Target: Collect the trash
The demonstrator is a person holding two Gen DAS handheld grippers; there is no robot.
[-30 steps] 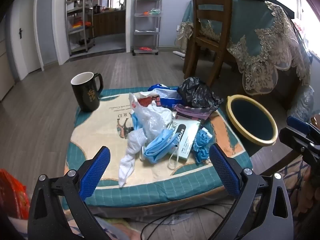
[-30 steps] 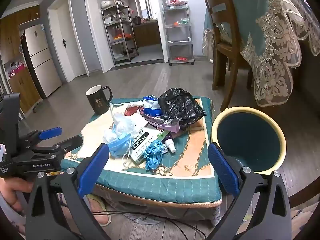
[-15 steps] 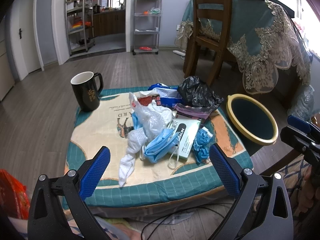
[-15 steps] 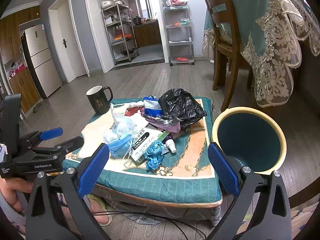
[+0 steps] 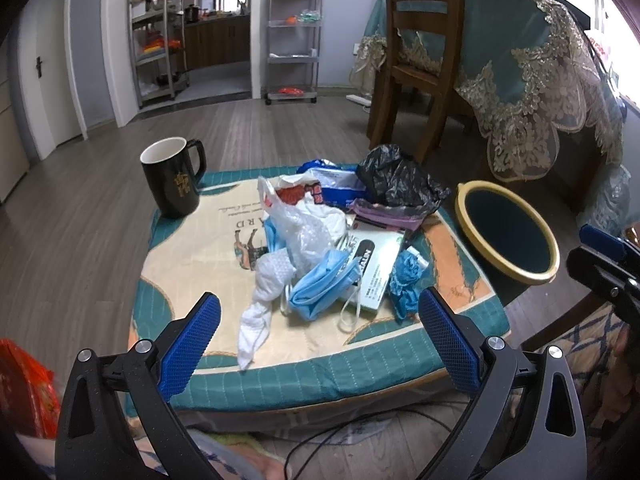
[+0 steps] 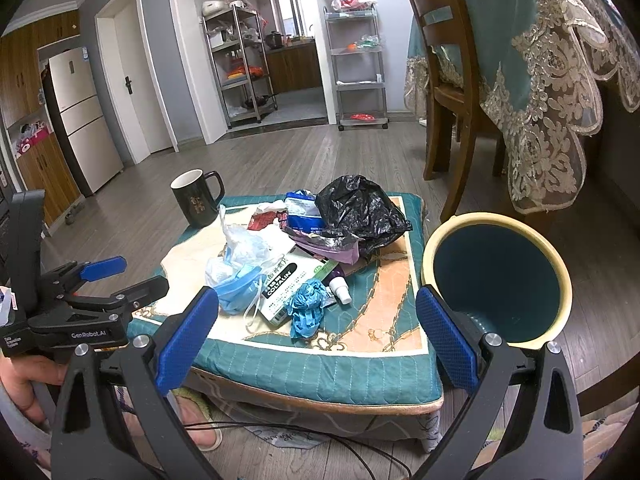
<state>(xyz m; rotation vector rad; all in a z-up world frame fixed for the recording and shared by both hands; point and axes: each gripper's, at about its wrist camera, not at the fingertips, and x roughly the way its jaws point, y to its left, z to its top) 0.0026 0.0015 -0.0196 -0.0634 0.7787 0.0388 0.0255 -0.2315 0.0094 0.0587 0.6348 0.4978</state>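
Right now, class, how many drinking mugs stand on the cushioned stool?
1: a black ceramic mug with a white inside, upright at the far left corner of the teal quilted stool cushion, apart from the trash heap. The heap could hide another.

Soft daylight, glare blown out at upper right, strong fisheye bending, dark vignetted corners.
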